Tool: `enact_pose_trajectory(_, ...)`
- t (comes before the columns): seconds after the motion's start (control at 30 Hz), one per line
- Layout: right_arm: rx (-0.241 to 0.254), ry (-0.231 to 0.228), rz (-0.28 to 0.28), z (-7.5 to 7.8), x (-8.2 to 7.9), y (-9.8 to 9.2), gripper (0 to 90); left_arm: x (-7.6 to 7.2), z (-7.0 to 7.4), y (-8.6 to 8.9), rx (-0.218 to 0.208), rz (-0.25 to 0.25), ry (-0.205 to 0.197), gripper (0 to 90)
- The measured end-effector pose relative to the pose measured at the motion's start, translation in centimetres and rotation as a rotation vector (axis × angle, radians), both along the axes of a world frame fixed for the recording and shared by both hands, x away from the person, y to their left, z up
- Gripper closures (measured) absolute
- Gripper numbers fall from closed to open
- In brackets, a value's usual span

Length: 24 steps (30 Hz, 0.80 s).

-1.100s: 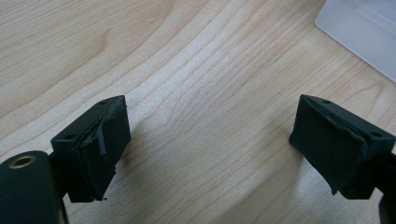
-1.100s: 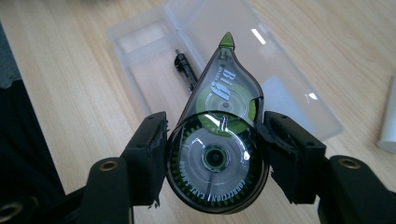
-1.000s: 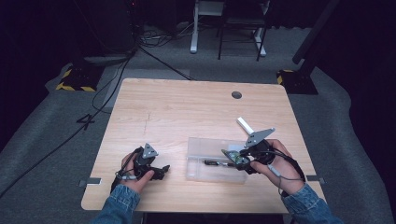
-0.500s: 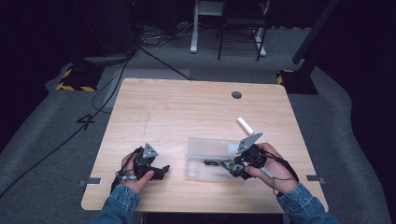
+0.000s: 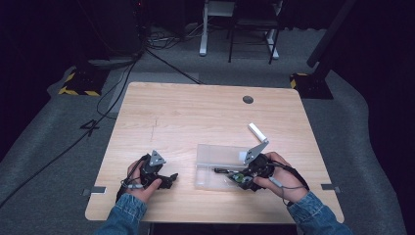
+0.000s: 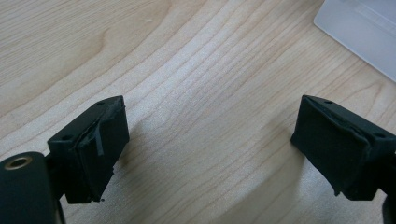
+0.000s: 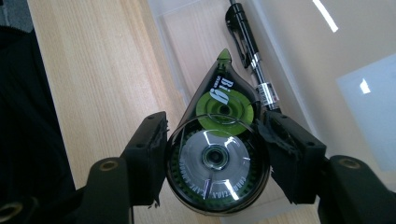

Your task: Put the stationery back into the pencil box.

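The table carries a clear tray near its front edge, the landmark here. Left of the tray, the left gripper rests with jaws spread and nothing between them. Over the tray's right end, the right gripper has sunk lower than a second ago, jaws pinching a correction-tape roller; it looks about to be set inside, beside the black pen lying there. The roller's green wheel reads "Big"; finer print is illegible.
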State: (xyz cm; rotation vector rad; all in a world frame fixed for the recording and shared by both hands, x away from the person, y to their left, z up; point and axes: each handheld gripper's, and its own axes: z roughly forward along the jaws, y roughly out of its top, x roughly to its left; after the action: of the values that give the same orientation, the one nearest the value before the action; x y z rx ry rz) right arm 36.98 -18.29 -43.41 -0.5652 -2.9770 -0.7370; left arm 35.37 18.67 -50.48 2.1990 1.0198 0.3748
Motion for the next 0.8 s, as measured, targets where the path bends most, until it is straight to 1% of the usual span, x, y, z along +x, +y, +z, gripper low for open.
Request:
enact_pose_trajectory(0.17, -0.011, 0.007, 0.003, -0.4, 0.2, 0.1, 41.9, 0.0, 0.0, 0.0, 0.0, 0.0, 0.0, 10.8)
enact_pose_trajectory(0.47, -0.016, 0.009, -0.011, -0.7, 0.5, -0.1, 41.9, 0.0, 0.0, 0.0, 0.0, 0.0, 0.0, 10.8)
enact_pose_trajectory(0.8, -0.034, 0.027, -0.011, -1.2, 1.0, 0.1, 41.8, 0.0, 0.0, 0.0, 0.0, 0.001, 0.0, 10.8)
